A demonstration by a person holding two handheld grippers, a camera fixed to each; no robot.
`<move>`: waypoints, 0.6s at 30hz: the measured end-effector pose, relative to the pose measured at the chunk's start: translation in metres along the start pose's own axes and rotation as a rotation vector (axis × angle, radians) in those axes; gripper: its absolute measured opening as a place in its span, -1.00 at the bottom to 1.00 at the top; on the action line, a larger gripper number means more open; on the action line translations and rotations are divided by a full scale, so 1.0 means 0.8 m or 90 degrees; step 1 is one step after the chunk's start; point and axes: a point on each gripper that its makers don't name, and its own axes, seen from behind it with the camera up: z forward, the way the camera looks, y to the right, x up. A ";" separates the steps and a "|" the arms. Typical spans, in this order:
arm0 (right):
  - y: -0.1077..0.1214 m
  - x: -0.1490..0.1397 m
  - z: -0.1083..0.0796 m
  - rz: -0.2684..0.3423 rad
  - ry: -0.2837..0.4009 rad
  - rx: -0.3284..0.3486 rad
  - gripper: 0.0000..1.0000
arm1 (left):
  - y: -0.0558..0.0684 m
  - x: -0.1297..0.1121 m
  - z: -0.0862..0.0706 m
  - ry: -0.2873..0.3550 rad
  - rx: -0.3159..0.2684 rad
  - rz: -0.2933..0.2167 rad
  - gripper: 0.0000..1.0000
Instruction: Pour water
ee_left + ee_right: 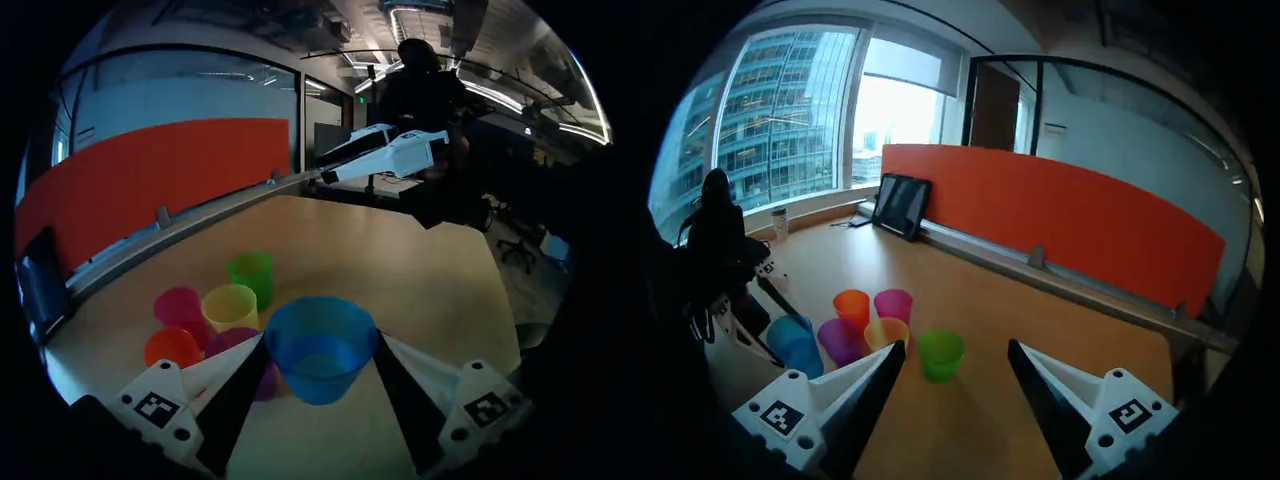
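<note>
Between the fingers of the left gripper [320,340], in the left gripper view, a blue cup [320,374] is sitting upright. Both fingers are pressing against its sides, so the jaws are clamping it. A paler band is showing low inside the cup (possibly water, though I cannot tell for sure). The cup is sitting over the near part of a wooden table [416,264]; whether its base is touching the wood is hidden.

Just behind it and to its left, five more cups are standing in a tight cluster on the table. A green cup [251,276] is standing farthest back, with a yellow cup [230,308] and a pink cup [180,308] in the middle. An orange cup [170,346] and a purple cup [236,342] are standing nearest, the purple one partly hiding behind a gripper finger.

In the right gripper view, the right gripper [956,348] is hovering over the table with its jaws standing wide apart and gripping nothing. The green cup is standing on the table just beyond the gap. An orange partition [1056,208] is running along the table's far edge, and a dark tablet [900,204] is leaning against it.
</note>
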 end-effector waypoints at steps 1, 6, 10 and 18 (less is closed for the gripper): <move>-0.001 -0.001 0.001 0.000 -0.001 0.001 0.99 | -0.001 0.002 -0.002 0.002 0.002 0.001 0.76; -0.004 -0.006 0.006 0.001 -0.005 0.006 0.99 | -0.010 0.012 -0.011 0.010 0.013 0.007 0.76; -0.005 -0.009 0.009 0.003 -0.008 0.009 0.99 | -0.018 0.023 -0.019 0.021 0.025 0.012 0.76; -0.006 -0.016 0.015 0.006 -0.013 0.013 0.99 | -0.036 0.044 -0.039 0.047 0.040 0.001 0.75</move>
